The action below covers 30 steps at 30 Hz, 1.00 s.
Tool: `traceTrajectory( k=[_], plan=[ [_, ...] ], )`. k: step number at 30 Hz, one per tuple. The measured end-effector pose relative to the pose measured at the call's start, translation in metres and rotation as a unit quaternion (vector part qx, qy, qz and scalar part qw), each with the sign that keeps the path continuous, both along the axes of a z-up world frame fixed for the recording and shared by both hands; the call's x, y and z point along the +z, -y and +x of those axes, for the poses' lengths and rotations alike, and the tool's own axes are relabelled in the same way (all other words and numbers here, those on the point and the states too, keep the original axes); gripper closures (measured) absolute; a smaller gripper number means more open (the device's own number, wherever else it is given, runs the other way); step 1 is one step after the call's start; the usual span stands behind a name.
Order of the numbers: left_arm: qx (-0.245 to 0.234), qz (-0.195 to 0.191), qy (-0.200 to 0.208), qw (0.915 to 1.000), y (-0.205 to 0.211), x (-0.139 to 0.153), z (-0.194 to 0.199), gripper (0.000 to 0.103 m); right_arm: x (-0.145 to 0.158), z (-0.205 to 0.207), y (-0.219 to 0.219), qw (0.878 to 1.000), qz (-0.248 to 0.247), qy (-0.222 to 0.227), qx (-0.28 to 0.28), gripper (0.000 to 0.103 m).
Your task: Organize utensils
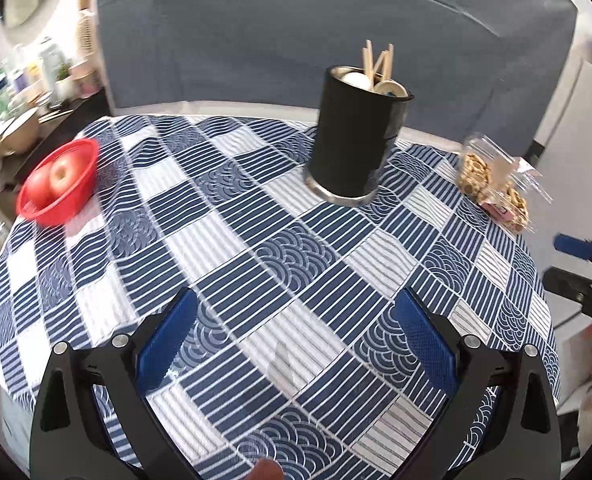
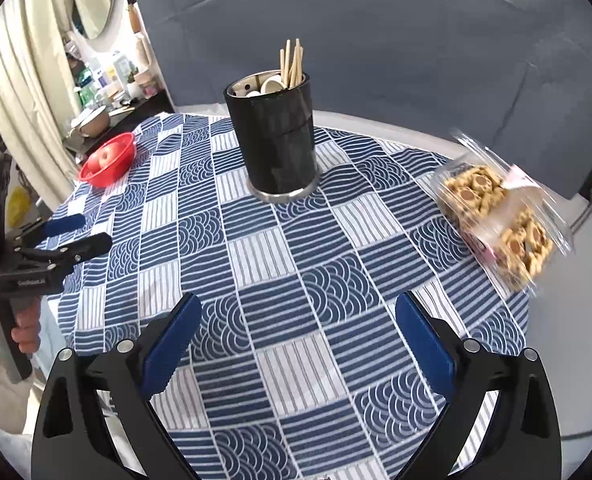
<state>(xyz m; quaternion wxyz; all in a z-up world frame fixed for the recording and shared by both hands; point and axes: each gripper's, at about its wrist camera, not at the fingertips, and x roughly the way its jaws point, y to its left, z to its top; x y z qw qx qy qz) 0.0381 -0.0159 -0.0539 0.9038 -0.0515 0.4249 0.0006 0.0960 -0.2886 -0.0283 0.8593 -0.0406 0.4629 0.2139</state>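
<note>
A black utensil holder (image 1: 353,140) stands upright on the blue-and-white patterned tablecloth (image 1: 256,264), with wooden chopsticks (image 1: 377,60) and spoon ends sticking out. It also shows in the right wrist view (image 2: 274,136), with chopsticks (image 2: 292,62) inside. My left gripper (image 1: 296,320) is open and empty, above the near part of the table. My right gripper (image 2: 297,324) is open and empty too, back from the holder. The left gripper also shows at the left edge of the right wrist view (image 2: 76,234), and the right gripper's fingers at the right edge of the left wrist view (image 1: 575,248).
A red bowl with apples (image 1: 58,182) sits at the table's left edge, also in the right wrist view (image 2: 108,158). A clear pack of cookies (image 1: 491,184) lies at the right edge (image 2: 499,216). A blue sofa back (image 1: 335,32) stands behind the table. Cluttered shelves are far left.
</note>
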Motion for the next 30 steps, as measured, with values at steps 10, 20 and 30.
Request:
traceTrajectory(
  k=[10,20,30],
  plan=[
    [0.022,0.042,0.006,0.9989,0.005,0.007,-0.041,0.006,0.004,-0.034,0.009,1.000,0.009,-0.004,-0.017,0.008],
    [0.026,0.031,-0.019,0.9990,0.021,0.001,-0.058,0.006,-0.002,-0.054,0.014,0.999,0.021,0.002,-0.046,0.008],
    [0.021,0.039,-0.023,0.9987,0.030,0.000,-0.059,0.006,-0.015,-0.066,0.021,0.997,0.018,-0.021,-0.074,0.008]
  ],
)
